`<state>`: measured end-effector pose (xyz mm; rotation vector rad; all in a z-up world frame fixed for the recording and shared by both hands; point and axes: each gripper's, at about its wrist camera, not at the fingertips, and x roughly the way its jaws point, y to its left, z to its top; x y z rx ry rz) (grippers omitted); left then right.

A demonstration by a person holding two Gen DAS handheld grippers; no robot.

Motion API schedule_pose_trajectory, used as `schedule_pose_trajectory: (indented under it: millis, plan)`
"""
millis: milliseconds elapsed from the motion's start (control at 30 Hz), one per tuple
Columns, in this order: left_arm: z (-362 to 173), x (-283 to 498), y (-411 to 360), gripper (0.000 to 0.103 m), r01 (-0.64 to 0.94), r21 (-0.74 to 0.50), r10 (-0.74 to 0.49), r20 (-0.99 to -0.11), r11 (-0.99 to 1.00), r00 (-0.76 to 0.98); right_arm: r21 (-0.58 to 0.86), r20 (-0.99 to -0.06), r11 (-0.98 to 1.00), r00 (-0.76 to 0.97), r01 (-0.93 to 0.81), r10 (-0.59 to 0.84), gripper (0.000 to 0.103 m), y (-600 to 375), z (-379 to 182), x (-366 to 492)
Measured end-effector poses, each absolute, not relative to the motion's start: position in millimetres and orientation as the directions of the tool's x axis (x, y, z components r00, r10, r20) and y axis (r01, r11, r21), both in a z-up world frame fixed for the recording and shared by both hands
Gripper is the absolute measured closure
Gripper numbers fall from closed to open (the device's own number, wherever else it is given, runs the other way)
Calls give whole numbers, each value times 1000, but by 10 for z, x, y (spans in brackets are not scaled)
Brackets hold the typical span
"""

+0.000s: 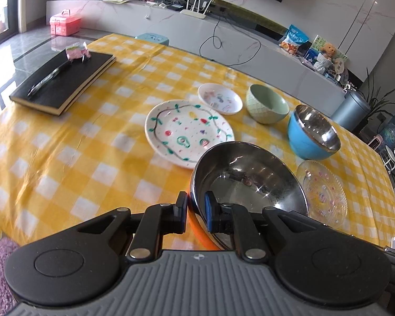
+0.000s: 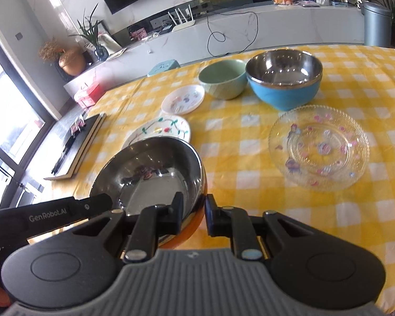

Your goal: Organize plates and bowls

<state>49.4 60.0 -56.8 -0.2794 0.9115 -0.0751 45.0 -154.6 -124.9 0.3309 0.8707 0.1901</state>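
Left claw [image 1: 196,208] and right claw [image 2: 193,213] both clamped rim of orange steel bowl [image 1: 247,181], held above bench [image 1: 65,163]; painted plate [image 1: 188,131], blue bowl [image 1: 312,134], glass plate [image 2: 318,147] close ahead; notebook [image 1: 63,79] well apart

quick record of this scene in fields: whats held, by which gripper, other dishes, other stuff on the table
held: orange steel-lined bowl
left gripper: shut on the bowl's rim
right gripper: shut on the rim too
bowls on table: green bowl, blue steel-lined bowl
plates on table: painted plate, small white dish, glass plate
other: black notebook with a pen
surface: yellow checked tablecloth
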Motion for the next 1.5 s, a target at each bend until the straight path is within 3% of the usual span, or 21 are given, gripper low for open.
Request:
schedule_pose_trajectory:
  millis: [833,1000,1167,1500]
  plan:
    - [-735,355,552,87,-41,-231,-165,-799,972,579,343,-757,939,583,-27,294,89,-1566,-1385,349]
    - [-721,358,569,75,-52,-235,-161,-794,971,587,352,-750,935,588,-33,303,85,-1571,-1377,348]
    - [-677,344,582,53,-55,-234,-153,-779,971,608,345,-740,937,601,-47,302,80,-1569,-1357,332]
    - [-432,302,550,44,-36,-164,-95,-720,986,688,309,-686,947,667,-93,289,64,-1594,-1179,273]
